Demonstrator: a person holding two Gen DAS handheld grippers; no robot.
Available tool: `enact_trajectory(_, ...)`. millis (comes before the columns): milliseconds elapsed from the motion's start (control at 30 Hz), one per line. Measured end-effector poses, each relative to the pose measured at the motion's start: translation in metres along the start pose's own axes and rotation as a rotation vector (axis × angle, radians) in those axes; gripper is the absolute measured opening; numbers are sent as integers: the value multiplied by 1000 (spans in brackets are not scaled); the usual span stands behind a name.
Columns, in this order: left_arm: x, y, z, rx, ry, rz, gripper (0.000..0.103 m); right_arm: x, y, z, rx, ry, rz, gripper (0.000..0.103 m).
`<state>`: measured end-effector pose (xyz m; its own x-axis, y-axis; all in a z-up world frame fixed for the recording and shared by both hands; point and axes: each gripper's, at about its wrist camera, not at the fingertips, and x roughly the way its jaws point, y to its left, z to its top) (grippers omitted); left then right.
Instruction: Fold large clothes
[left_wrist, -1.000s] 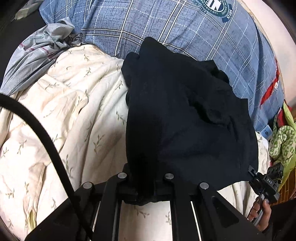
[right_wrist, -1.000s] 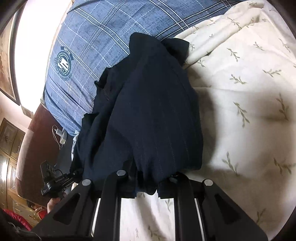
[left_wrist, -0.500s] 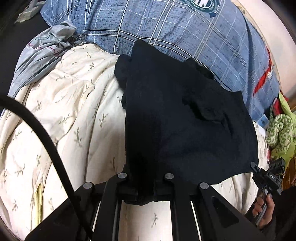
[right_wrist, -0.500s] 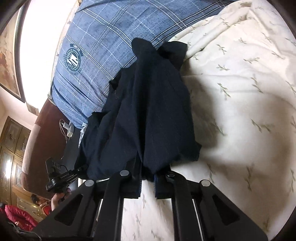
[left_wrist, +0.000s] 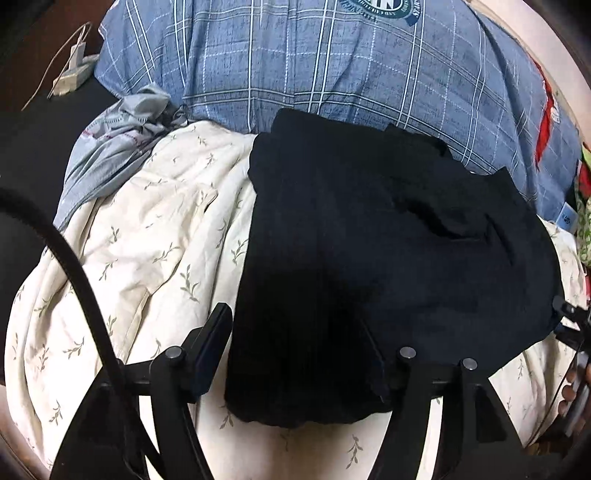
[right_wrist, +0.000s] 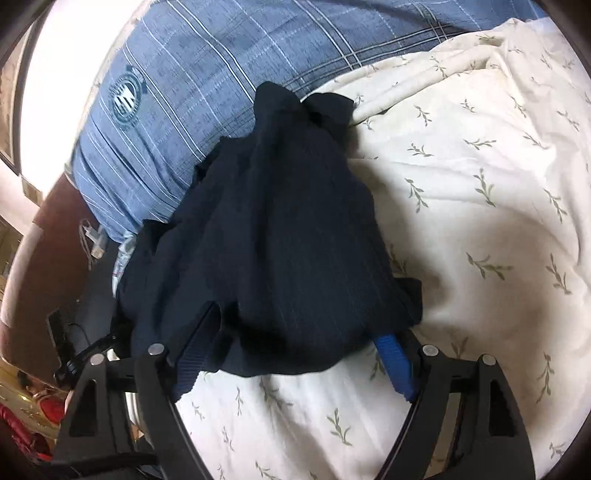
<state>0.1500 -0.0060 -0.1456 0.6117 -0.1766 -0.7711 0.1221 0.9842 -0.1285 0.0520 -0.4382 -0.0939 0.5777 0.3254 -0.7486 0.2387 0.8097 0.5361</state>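
garment: a dark navy garment (left_wrist: 369, 266) lies folded in a rough bundle on a cream leaf-print quilt (left_wrist: 147, 240), its far end against a blue plaid pillow (left_wrist: 332, 66).
left gripper: the left gripper (left_wrist: 295, 354) has its jaws opening wide, the near hem lying loose between them, nothing pinched.
right gripper: the right gripper (right_wrist: 295, 350) is opening too, blue pads (right_wrist: 395, 365) showing; the cloth's edge drapes over one finger but is not clamped.
step in hand: letting go after laying a fold, by my reading.
doing it well: draw both grippers back low and straight so no finger snags the hem and drags the fold open.
watch for: the right corner sits bunched; it may want smoothing before the next fold.
nearby: a grey crumpled cloth (left_wrist: 122, 140) lies well clear at the left.
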Motion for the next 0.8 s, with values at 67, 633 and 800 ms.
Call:
enact_trajectory(67,-1,-2,4,-1,-10,-2,65,6,1,3,-1,-4,-3,82)
enact_trajectory(633,-1,-3,-13,-5,68,-71,0,2,9,-12,-24,48,11,13)
enact_trajectory(800,-8,-1,-19,-10,80,-87,0,-7,9,-22,-27,55,21,13)
